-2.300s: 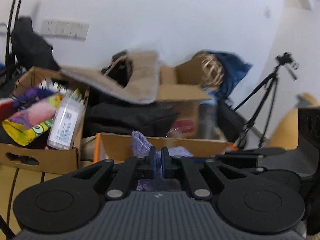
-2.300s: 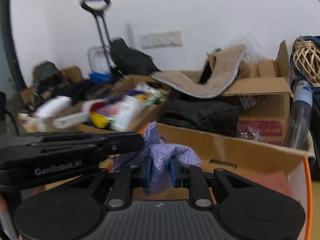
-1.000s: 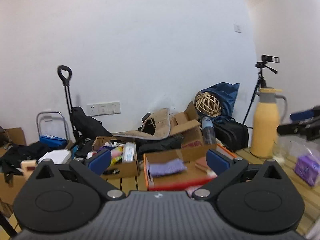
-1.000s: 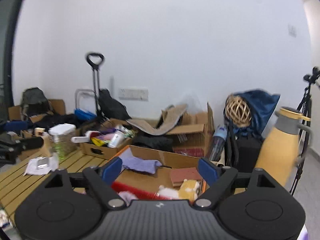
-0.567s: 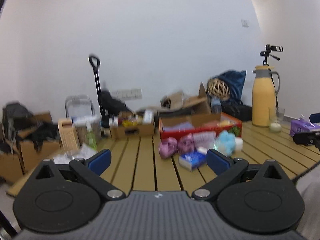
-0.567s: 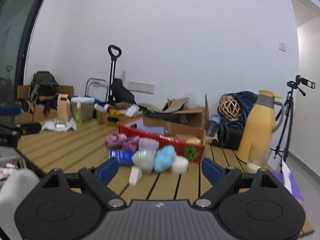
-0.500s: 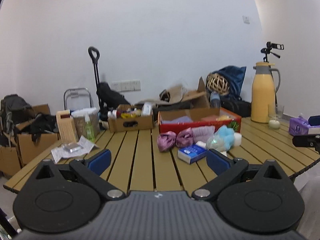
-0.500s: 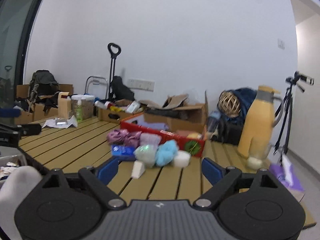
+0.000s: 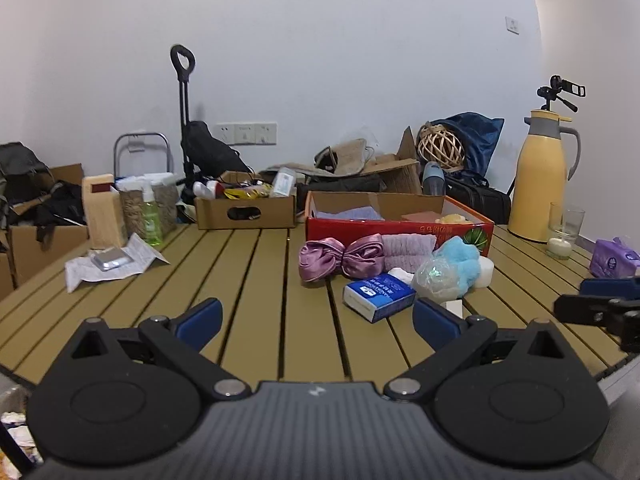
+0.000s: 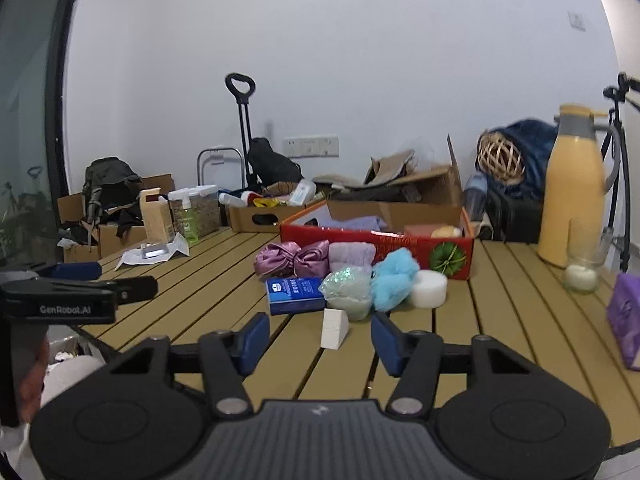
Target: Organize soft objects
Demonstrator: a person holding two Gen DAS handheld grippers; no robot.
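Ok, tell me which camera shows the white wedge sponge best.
The right wrist view: the white wedge sponge stands whole on the table just ahead of the open right gripper. In the left wrist view only a white sliver shows behind a fingertip.

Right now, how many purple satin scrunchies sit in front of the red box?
2: left scrunchie and right scrunchie, touching, side by side on the table before the red box. Others may hide behind the pile.

A: table [image 9: 256, 280] colour?
B: tan slats. Box [image 9: 396, 229] red, green leaf print.
A: soft stuff?
B: satin bow [image 9: 338, 258] mauve, towel [image 9: 408, 246] lilac, puff [image 9: 460, 260] sky blue, sponge [image 10: 429, 288] white. Tissue pack [image 9: 378, 296] blue/white, flask [image 9: 538, 184] yellow.
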